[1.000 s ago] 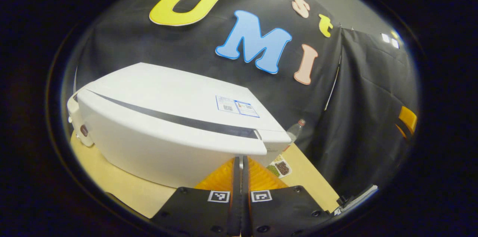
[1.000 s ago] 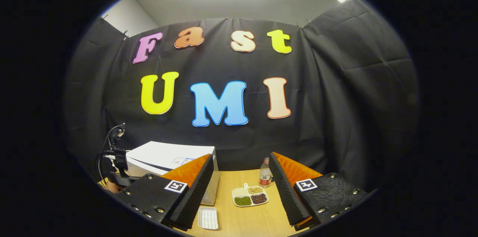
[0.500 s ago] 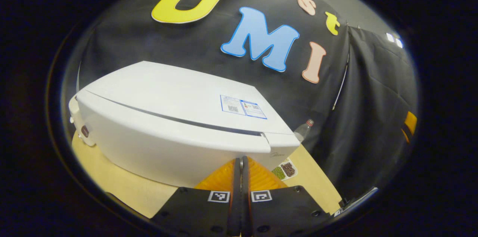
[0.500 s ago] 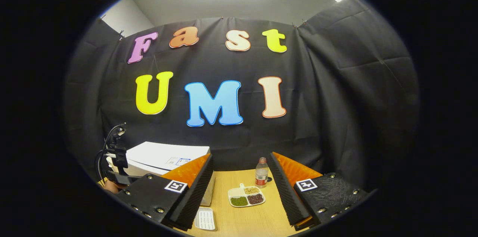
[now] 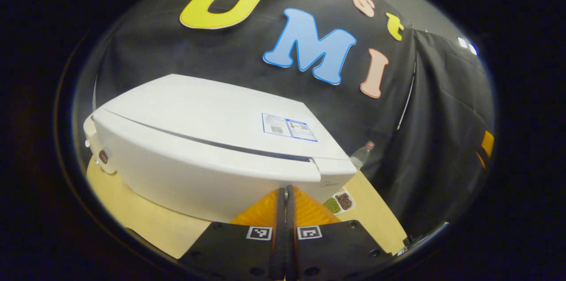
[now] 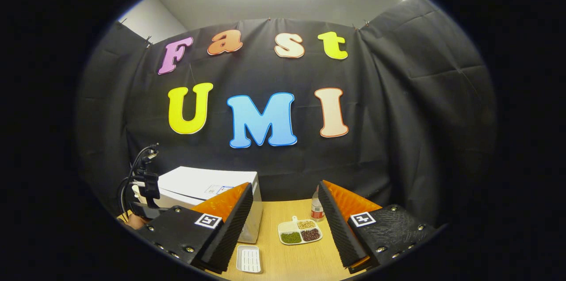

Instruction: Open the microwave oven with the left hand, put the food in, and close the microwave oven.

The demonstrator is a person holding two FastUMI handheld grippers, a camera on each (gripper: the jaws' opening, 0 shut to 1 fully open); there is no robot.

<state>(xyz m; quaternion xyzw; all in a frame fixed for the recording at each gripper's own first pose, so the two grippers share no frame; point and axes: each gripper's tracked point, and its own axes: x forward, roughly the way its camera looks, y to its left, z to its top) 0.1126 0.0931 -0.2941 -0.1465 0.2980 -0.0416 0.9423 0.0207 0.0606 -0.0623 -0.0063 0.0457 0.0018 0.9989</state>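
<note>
Left gripper point(image 5: 285, 192): fingers pressed together w/ nothing between them, tips right at the microwave's point(image 5: 212, 139) front, under the door's right end; can't tell if touching. Likely closed on purpose, a blunt pusher or hook for the door edge rather than a pinch. Door point(image 5: 194, 170) looks all but shut, just a thin dark seam along its top, so the opening step seems barely begun or not yet. Right gripper point(image 6: 285, 221): jaws spread wide, empty, held back above the wooden table point(image 6: 287, 263), prob. waiting its turn for the food. Nearest to it a small white ribbed dish point(image 6: 248, 258), then the divided food tray point(image 6: 300, 232) w/ green, tan & dark portions, lying on the table just right of the microwave, outside it, handy for a straight move in once the door swings. Behind the tray a clear bottle point(image 6: 315, 208), close to it & maybe in the way of a grasp from behind. Far left in right gripper view, the other gripper's cabled rig point(image 6: 143, 181) by the oven's front.
</note>
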